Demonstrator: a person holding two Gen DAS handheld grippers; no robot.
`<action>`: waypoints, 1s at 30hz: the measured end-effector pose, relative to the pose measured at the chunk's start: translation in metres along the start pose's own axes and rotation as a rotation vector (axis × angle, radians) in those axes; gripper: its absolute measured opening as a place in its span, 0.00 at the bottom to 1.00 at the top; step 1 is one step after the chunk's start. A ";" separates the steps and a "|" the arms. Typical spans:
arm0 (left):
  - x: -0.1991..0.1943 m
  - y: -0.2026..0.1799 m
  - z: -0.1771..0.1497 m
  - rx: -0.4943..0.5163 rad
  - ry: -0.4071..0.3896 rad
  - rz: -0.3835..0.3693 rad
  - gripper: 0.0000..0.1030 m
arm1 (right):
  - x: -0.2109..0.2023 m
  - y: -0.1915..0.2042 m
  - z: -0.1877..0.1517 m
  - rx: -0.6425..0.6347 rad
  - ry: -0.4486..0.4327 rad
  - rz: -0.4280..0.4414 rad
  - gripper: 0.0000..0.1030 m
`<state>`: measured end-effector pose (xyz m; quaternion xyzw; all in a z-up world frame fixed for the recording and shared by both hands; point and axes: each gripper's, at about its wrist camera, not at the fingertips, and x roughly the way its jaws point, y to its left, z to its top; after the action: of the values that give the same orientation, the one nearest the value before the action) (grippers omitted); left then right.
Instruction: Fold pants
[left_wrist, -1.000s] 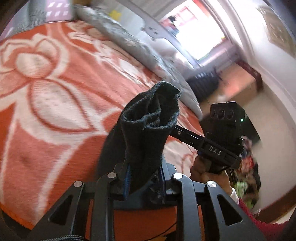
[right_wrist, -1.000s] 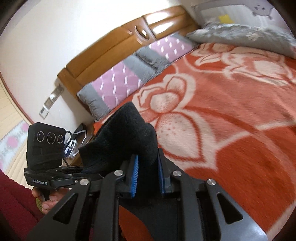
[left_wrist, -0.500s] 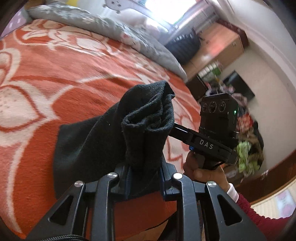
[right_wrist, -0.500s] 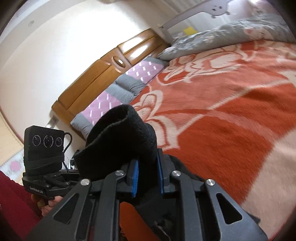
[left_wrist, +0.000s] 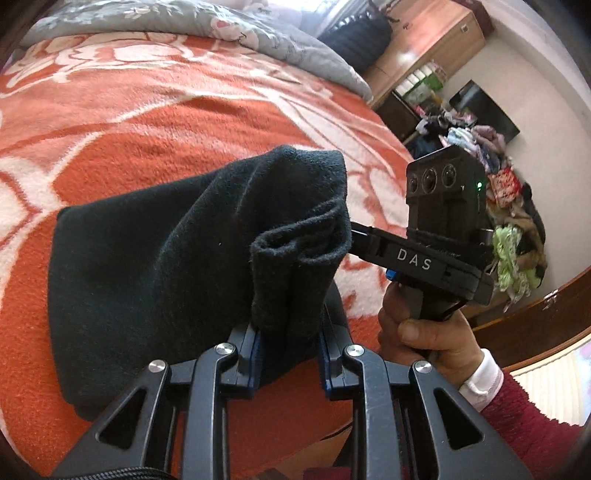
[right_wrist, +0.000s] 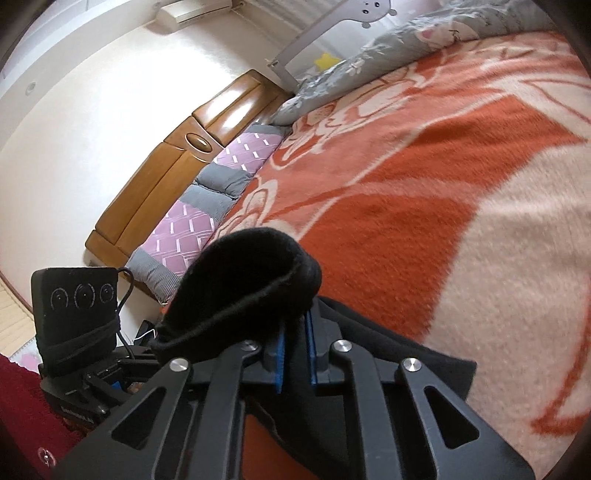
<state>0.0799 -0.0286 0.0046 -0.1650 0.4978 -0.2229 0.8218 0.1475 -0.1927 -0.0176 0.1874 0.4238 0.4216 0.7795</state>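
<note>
The black pants (left_wrist: 147, 273) are a thick dark fleece fabric lying partly on the orange flowered bed blanket (left_wrist: 147, 122). My left gripper (left_wrist: 290, 354) is shut on a bunched edge of the pants, which stands up between the blue pads. My right gripper (right_wrist: 293, 354) is shut on another bunched edge of the pants (right_wrist: 251, 280), held just above the blanket (right_wrist: 406, 206). Each gripper shows in the other's view: the right one (left_wrist: 439, 236) at my left view's right side, the left one (right_wrist: 74, 332) at my right view's lower left.
A grey flowered quilt (left_wrist: 207, 33) lies along the far side of the bed. A wooden headboard (right_wrist: 184, 155) and purple-grey pillows (right_wrist: 207, 203) are at the bed's head. A wooden cabinet (left_wrist: 424, 51) and a heap of clothes (left_wrist: 498, 192) stand beyond the bed's edge.
Both grippers have carried the held pants edges lower and forward over the bed. More black fabric now lies spread on the blanket at the left. Both stay shut.
</note>
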 end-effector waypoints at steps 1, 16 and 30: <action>0.003 -0.001 0.000 0.003 0.005 0.000 0.23 | -0.001 -0.002 -0.001 0.006 -0.001 0.001 0.08; 0.033 -0.006 -0.003 0.036 0.072 0.005 0.31 | -0.039 -0.020 -0.032 0.133 -0.054 -0.147 0.07; -0.002 0.001 -0.018 0.042 0.073 -0.047 0.54 | -0.079 -0.004 -0.043 0.232 -0.164 -0.201 0.60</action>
<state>0.0636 -0.0271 -0.0024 -0.1512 0.5185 -0.2586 0.8009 0.0921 -0.2617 -0.0049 0.2664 0.4212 0.2734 0.8227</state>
